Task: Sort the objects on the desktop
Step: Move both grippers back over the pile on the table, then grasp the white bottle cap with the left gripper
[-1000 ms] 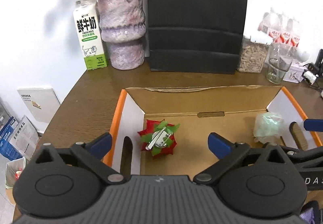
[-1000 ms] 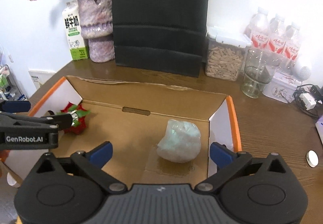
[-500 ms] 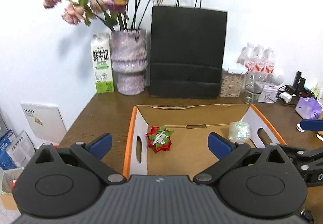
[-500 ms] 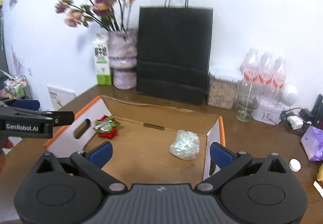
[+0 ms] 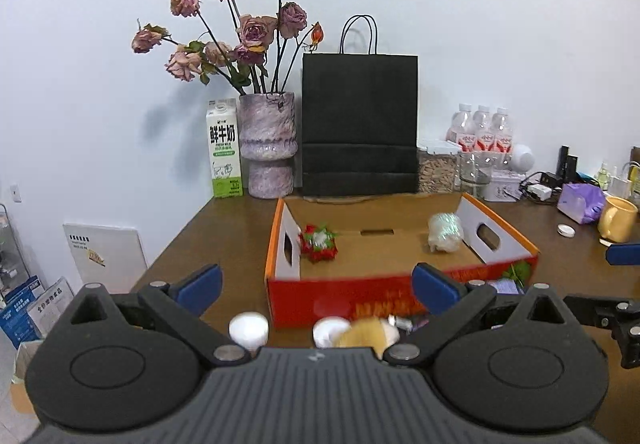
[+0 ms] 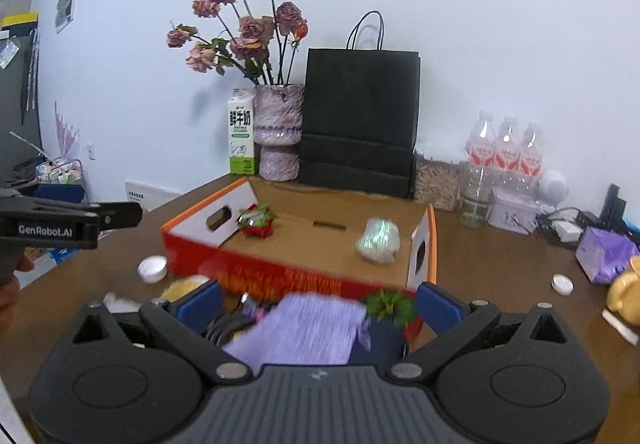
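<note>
An open cardboard box [image 5: 400,296] with orange rims and a red front stands on the brown desk; it also shows in the right wrist view [image 6: 288,276]. Inside lie a red and green bow [image 5: 319,243] [image 6: 257,222] at the left and a crumpled clear wrapper [image 5: 445,231] [image 6: 379,240] at the right. My left gripper [image 5: 316,292] is open and empty, in front of the box. My right gripper [image 6: 318,302] is open and empty above a purple pouch [image 6: 300,328], a small green plant [image 6: 390,306] and a yellowish thing [image 6: 185,286]. White caps [image 5: 248,328] [image 6: 152,268] lie before the box.
Behind the box stand a black paper bag [image 5: 360,124], a vase of dried roses [image 5: 272,148], a milk carton [image 5: 223,152], water bottles [image 5: 482,132], a glass [image 5: 474,172] and a jar. A yellow mug [image 5: 618,220] and purple packet [image 5: 580,198] sit at right.
Both grippers have pulled back and up from inside the box. The box's red front and the loose things before it have come into view. Both stay open and empty.
</note>
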Demonstrator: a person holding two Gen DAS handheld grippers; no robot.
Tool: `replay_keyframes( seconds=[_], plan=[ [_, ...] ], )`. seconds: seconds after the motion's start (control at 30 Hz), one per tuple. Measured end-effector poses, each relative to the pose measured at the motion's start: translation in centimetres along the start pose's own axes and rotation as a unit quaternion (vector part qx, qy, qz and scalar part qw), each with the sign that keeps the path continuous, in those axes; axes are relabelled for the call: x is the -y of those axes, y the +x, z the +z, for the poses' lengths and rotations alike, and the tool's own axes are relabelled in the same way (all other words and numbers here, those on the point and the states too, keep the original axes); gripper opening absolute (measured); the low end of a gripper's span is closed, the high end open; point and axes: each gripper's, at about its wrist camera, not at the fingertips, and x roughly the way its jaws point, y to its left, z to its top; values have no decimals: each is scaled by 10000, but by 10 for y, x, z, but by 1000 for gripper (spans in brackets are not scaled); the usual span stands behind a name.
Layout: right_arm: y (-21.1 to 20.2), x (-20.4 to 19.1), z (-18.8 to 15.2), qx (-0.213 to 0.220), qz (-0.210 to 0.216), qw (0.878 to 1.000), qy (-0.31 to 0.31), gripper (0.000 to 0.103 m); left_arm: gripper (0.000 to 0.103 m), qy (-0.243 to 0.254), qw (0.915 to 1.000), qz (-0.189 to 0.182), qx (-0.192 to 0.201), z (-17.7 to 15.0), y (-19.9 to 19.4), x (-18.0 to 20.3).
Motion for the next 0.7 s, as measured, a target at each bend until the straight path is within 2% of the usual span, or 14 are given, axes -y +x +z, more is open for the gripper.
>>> replay_keyframes(
  seconds=[0.13, 0.43, 0.7],
  plan=[
    [-22, -4, -32, -37, 0, 10000, 63, 103, 103, -73, 9999, -15, -119, -27, -18, 1],
    [-52, -12, -97, -267, -224, 9992, 185, 103, 103, -138, 9983, -390, -409, -79, -44, 9],
    [-64, -13, -130, -379, -433, 9974, 423, 103, 103, 215, 9951, -808, -523, -109, -55, 39]
  ],
)
